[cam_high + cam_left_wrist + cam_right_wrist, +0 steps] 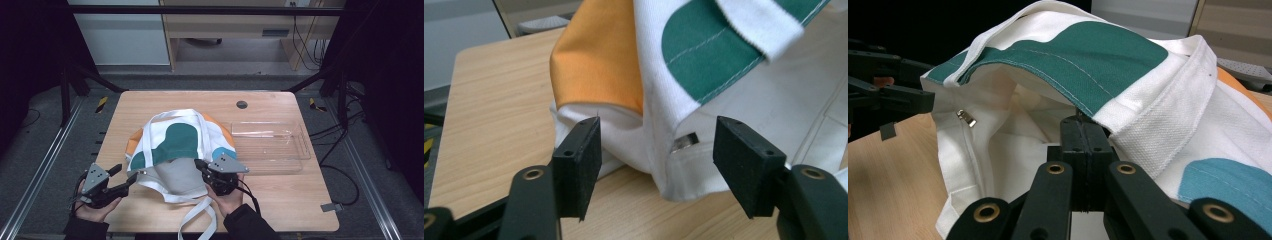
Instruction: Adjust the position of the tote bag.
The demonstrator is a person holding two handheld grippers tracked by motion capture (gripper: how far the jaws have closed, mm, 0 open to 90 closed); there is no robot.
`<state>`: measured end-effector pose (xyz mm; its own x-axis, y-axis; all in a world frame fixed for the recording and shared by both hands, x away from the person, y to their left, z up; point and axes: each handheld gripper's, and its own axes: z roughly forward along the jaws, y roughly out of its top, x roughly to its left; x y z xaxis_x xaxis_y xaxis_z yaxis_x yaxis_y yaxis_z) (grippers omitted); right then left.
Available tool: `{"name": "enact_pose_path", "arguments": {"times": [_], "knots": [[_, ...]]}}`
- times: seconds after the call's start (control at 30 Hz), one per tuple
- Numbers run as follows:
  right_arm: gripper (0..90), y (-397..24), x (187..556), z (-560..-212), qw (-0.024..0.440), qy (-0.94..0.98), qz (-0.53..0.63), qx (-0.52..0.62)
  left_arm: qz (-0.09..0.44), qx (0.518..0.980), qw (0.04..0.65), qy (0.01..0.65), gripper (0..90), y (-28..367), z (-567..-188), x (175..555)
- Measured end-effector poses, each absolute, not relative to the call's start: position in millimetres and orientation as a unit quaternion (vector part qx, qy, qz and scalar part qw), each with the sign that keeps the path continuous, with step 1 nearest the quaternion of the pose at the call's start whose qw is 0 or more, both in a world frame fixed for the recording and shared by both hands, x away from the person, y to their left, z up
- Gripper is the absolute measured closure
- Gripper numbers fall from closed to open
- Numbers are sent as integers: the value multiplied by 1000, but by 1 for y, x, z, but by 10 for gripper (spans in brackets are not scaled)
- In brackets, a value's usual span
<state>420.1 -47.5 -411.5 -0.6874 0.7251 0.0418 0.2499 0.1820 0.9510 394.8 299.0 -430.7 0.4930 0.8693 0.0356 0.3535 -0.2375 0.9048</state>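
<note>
A white cloth bag (172,172) with green, orange and blue patches lies on the wooden table (280,200), its mouth toward me. My left gripper (125,175) stands open at the bag's left corner. In the left gripper view that corner (659,150) sits between the two black pads (576,162), which are spread wide and do not press on it. My right gripper (201,165) is at the right side of the bag's mouth. In the right gripper view its jaws (1083,145) are shut on the bag's upper rim (1128,112), holding the mouth lifted open.
A clear plastic tray (287,162) lies right of the bag, close to my right gripper. White straps (200,217) trail over the table's front edge. A round cable hole (242,104) sits near the far edge. Bare wood lies left of the bag.
</note>
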Motion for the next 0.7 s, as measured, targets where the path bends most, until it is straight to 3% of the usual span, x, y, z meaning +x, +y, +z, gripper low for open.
{"name": "enact_pose_path", "arguments": {"times": [0.7], "knots": [[900, -49, 422, -411, 211, 741, 545, 332, 281, 723, 482, 408, 287, 286, -400, 392]]}}
